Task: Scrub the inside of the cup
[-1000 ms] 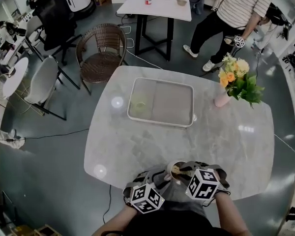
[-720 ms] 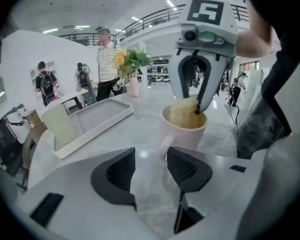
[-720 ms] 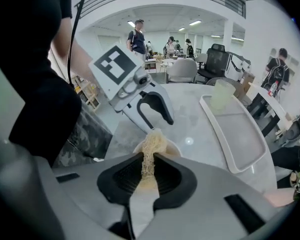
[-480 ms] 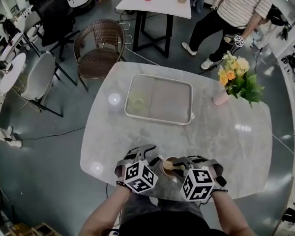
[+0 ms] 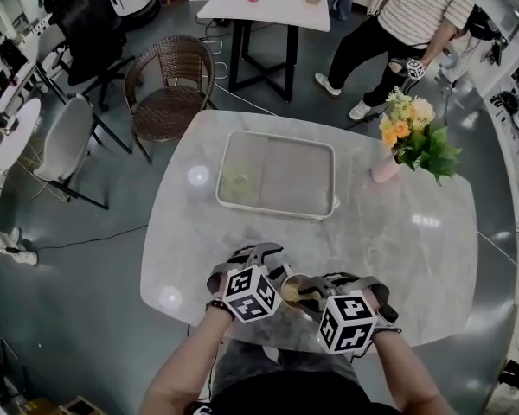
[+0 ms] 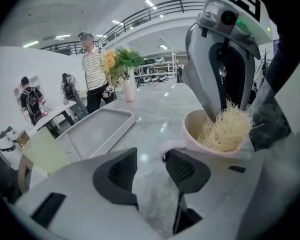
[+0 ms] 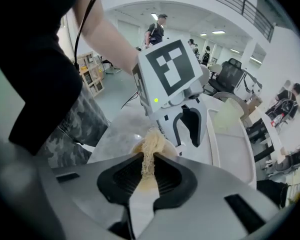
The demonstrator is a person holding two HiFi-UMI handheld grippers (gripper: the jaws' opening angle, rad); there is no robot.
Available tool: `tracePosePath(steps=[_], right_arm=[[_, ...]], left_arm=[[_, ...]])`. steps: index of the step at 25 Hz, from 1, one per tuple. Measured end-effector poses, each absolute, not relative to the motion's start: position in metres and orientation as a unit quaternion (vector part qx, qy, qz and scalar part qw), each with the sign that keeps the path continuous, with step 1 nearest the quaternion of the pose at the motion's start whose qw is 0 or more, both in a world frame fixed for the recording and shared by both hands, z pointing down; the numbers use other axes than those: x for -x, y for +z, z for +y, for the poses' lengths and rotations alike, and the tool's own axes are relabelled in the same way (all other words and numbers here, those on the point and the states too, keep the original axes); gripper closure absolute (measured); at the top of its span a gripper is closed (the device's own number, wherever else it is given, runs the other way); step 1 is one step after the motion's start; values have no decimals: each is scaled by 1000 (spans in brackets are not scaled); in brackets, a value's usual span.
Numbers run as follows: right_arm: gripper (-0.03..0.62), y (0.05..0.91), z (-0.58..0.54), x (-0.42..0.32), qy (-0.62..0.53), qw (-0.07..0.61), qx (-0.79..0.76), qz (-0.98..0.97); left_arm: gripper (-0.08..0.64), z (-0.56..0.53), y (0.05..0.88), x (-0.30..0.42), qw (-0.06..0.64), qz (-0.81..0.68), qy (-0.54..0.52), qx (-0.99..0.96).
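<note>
Two hand-held grippers work at the near edge of a grey marble table [image 5: 398,232], with one pale cup [image 5: 291,288] between them. Item 1, cup: upright on the tabletop close to the near edge, handle turned toward the left gripper. Item 2, right gripper [image 7: 149,158]: pointing steeply down, jaws clenched on a straw-coloured fibrous scrubber [image 6: 227,129] whose loose end sits inside the cup's mouth. Item 3, left gripper [image 6: 151,155]: jaws apart, having just been closing, pads pressing on nothing. Bare tabletop shows between them, and the cup handle lies just beyond one jaw tip. Item 4, tray [image 5: 275,212]: white, rectangular, mid-table, well apart from the cup, a pale yellow-green piece [image 5: 239,182] lying at its left end. Item 5, vase [image 5: 386,170]: pink, upright, right of the tray, holding yellow and white flowers [image 5: 413,132]. Surroundings: wicker chair [image 5: 167,85] and a person [image 5: 419,11] in a striped top, both beyond the table.
</note>
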State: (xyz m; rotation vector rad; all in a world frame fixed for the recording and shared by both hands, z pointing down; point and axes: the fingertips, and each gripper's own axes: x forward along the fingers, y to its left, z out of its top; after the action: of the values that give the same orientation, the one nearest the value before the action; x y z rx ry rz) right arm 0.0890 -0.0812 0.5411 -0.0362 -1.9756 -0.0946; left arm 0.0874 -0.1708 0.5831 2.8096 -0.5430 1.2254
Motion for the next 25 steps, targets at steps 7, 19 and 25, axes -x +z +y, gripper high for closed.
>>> tracePosePath(steps=[7, 19, 25], right_arm=[[532, 543, -87, -91, -34, 557, -7, -830], [532, 568, -94, -92, -89, 608, 20, -789], [532, 579, -94, -90, -92, 629, 40, -771]], left_arm=[[374, -165, 585, -53, 92, -229, 345, -906], [158, -77, 593, -82, 99, -226, 343, -906], [143, -96, 589, -107, 32, -304, 371, -877]])
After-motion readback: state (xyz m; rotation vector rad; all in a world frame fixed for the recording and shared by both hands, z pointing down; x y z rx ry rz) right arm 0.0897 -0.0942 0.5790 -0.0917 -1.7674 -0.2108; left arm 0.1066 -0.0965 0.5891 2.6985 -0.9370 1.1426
